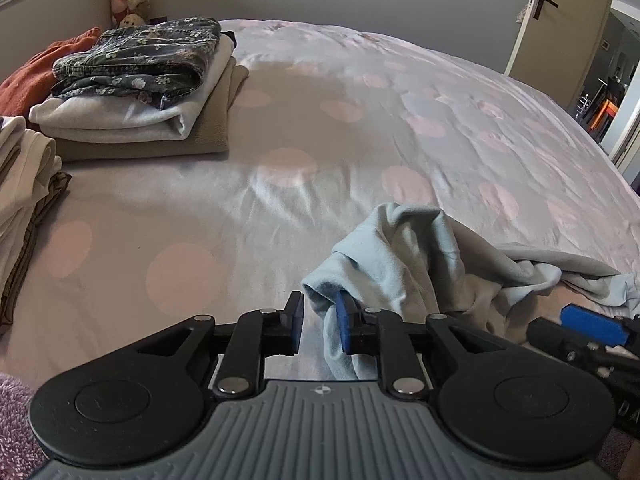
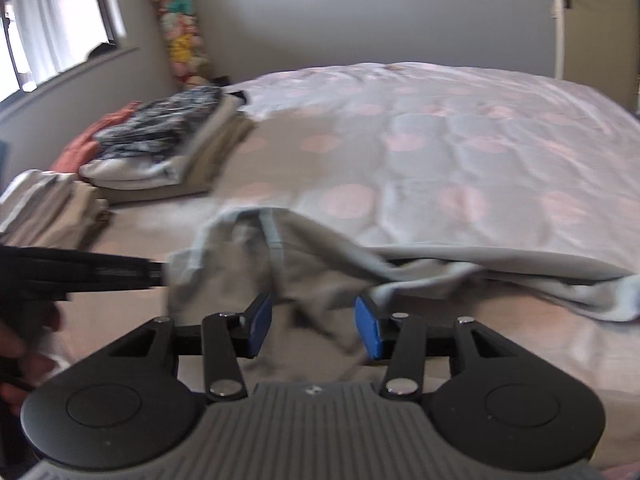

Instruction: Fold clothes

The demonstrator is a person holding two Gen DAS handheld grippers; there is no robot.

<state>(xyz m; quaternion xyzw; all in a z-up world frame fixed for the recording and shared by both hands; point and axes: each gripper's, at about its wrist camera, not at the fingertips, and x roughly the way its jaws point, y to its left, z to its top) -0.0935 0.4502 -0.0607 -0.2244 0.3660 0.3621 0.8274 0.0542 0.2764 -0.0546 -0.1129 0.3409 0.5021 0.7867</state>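
A crumpled light blue garment [image 1: 420, 256] lies near the front of the bed and is pulled up into a peak. My left gripper [image 1: 320, 320] is shut on a bunched edge of it, and a strip of fabric hangs down beside the right pad. In the right wrist view the same garment [image 2: 288, 256] spreads to the right, with my left gripper [image 2: 158, 272] at its left end. My right gripper [image 2: 314, 326] is open just over the middle folds of the garment. This view is blurred. One of its blue fingertips [image 1: 592, 324] shows at the right edge of the left wrist view.
A grey bedspread [image 1: 320, 152] with pink dots covers the bed. A stack of folded clothes [image 1: 136, 88], topped by a dark floral piece, sits at the back left, with a second folded pile [image 1: 24, 184] at the left edge. A door [image 1: 560, 20] stands open at the far right.
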